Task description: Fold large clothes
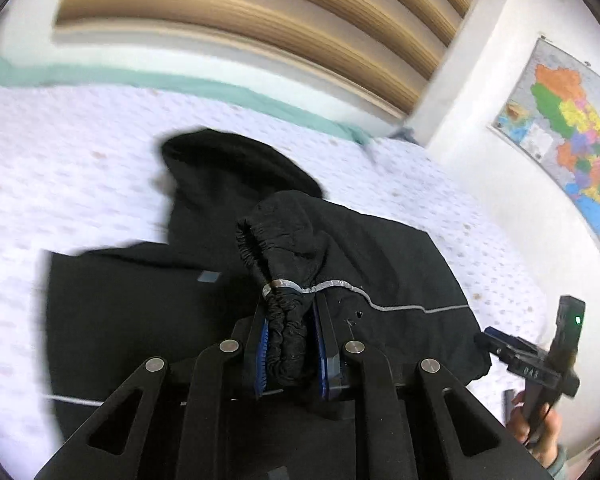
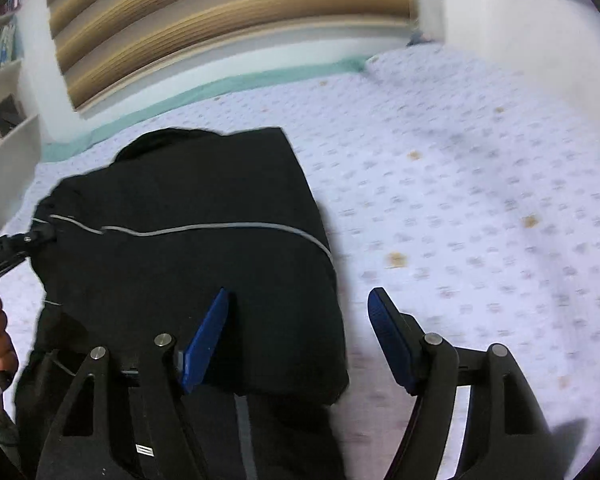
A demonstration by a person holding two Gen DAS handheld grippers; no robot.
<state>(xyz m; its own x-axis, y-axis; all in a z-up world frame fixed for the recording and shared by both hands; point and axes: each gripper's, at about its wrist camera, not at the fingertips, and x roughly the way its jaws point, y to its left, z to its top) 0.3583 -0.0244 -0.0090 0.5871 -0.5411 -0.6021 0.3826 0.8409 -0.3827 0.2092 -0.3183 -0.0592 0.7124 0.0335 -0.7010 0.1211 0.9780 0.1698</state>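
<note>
While the black jacket (image 1: 380,264) lies spread across the white patterned bedspread (image 1: 80,168), the left gripper (image 1: 290,350) is clamped almost fully closed on the jacket's gathered elastic cuff (image 1: 288,340); the bunched fabric fills the narrow gap between the blue pads (image 1: 262,354), and the sleeve end rises in a dark lump just beyond the fingertips, lifted clear of the body of the garment; a thin grey reflective stripe (image 1: 400,308) crosses the cuff and runs off to the right over the cloth; the right gripper (image 2: 298,336) stands with its jaws wide apart and nothing between them, the left blue pad (image 2: 206,344) hovering over the near right edge of the jacket and the right pad over bare bedspread (image 2: 480,200), though whether either touches the cloth I cannot tell; from that side the jacket looks like a broad dark slab already doubled over, its far edge straight, the grey stripe curving across its middle; a small grey patch shows on the left part of the garment; its hood (image 1: 228,156) lies rounded at the far end, toward the teal border (image 1: 220,92) of the bed; behind that is a tan striped blind (image 1: 260,12), and a coloured map (image 1: 572,136) hangs on the wall to the right; a hand (image 1: 540,428) grips the right tool's handle at the near right.
</note>
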